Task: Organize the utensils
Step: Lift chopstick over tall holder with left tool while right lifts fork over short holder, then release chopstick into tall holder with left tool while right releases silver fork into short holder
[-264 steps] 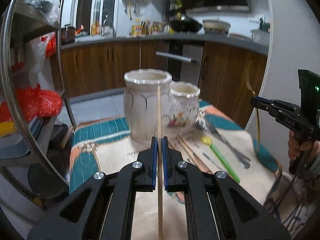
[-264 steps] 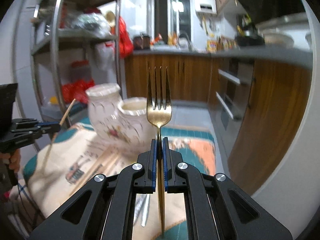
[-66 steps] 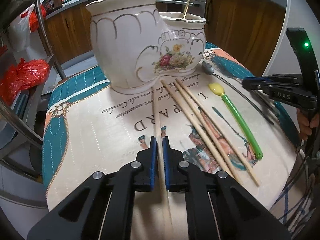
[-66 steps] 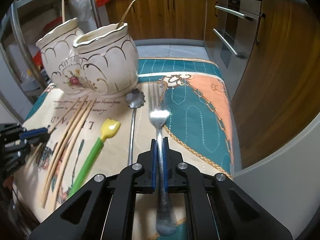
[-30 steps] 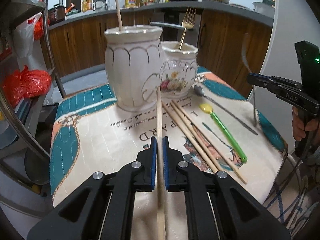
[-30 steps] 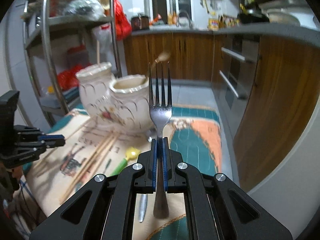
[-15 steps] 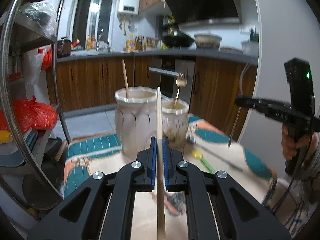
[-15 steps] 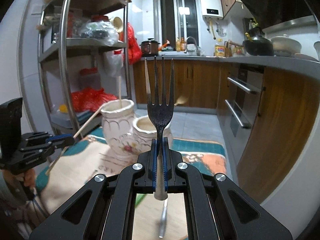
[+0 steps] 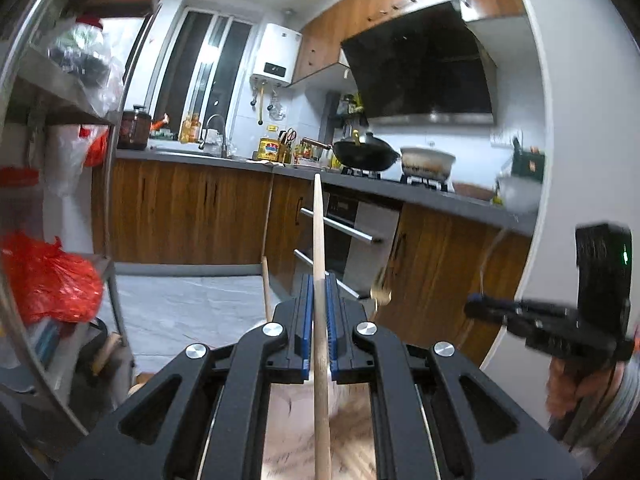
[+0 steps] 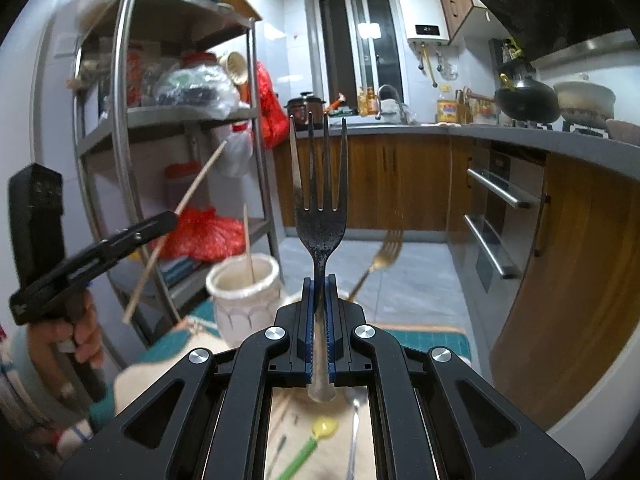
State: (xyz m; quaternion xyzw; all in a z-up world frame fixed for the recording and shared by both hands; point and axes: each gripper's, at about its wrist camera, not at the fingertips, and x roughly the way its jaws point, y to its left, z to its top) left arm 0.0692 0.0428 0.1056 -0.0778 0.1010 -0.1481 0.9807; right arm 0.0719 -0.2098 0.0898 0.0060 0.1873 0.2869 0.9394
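Your left hand-held gripper (image 9: 319, 320) clamps a chopstick (image 9: 319, 264) and the right hand-held gripper (image 10: 319, 320) clamps a fork (image 10: 319, 216), both raised mid-carry. Next, lower the chopstick into the tall jar (image 10: 244, 292), and the fork into the one behind your right gripper.

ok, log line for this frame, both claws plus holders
left claw: shut on chopstick, raised | right claw: shut on fork, raised | tall holder: one chopstick in | gold fork: leans behind right claw
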